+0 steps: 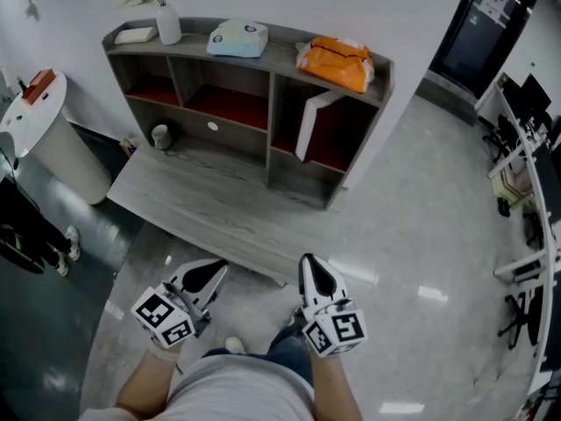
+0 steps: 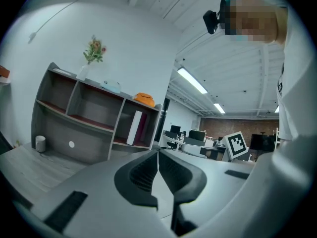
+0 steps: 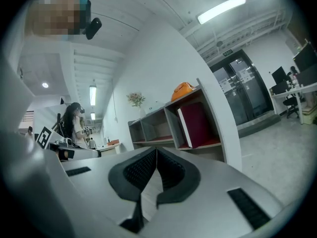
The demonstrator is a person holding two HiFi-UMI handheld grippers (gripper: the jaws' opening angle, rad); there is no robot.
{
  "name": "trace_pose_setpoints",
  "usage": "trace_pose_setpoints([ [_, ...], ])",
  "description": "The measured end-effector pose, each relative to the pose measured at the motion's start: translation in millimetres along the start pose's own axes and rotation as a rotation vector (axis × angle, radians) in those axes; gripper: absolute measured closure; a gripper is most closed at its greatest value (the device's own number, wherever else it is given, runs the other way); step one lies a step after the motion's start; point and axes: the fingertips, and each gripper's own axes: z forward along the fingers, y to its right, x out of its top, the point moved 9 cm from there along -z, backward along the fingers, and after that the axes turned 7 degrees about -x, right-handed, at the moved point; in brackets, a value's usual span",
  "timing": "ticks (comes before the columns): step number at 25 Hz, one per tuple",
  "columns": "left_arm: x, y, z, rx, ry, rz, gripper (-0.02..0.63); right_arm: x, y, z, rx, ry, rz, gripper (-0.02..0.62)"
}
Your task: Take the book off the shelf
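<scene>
Nearest, low by the person's body, the two grey handheld grippers point forward. The left gripper has its jaws pressed together on nothing, and the right gripper is likewise closed and empty. Beyond them lies a low grey wood-grain platform, with one small grey cylindrical cup near its far left corner. Behind it stands the grey wooden shelf unit with red-lined floors. It has three upper compartments, and in the right one the single book, white-paged with a dark red cover, stands tilted near the compartment's left wall. Four things sit on the shelf's top board: a flat white object at the left end, a white vase of flowers, a pale blue-and-white pouch at the middle, and an orange bag at the right end. The task looks barely begun — this is the approach. Next, I judge, one gripper must travel to that right compartment, spread its jaws and close on the book's exposed edge.
</scene>
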Motion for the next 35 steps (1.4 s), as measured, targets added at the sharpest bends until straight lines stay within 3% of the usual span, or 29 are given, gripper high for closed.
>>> trace_pose_setpoints([
  [12, 29, -20, 146, 0.171, 0.020, 0.022, 0.588, 46, 128, 80, 0.170, -0.030, 0.053, 0.575],
  [18, 38, -30, 204, 0.218, 0.034, 0.017, 0.560, 61, 171, 97, 0.216, -0.049, 0.058, 0.575],
  [27, 54, -77, 262, 0.208, 0.024, 0.039, 0.412, 73, 193, 108, 0.176, -0.045, 0.072, 0.574],
  [35, 72, -138, 298, 0.142, 0.009, 0.047, 0.311, 80, 188, 110, 0.020, -0.014, 0.042, 0.574],
])
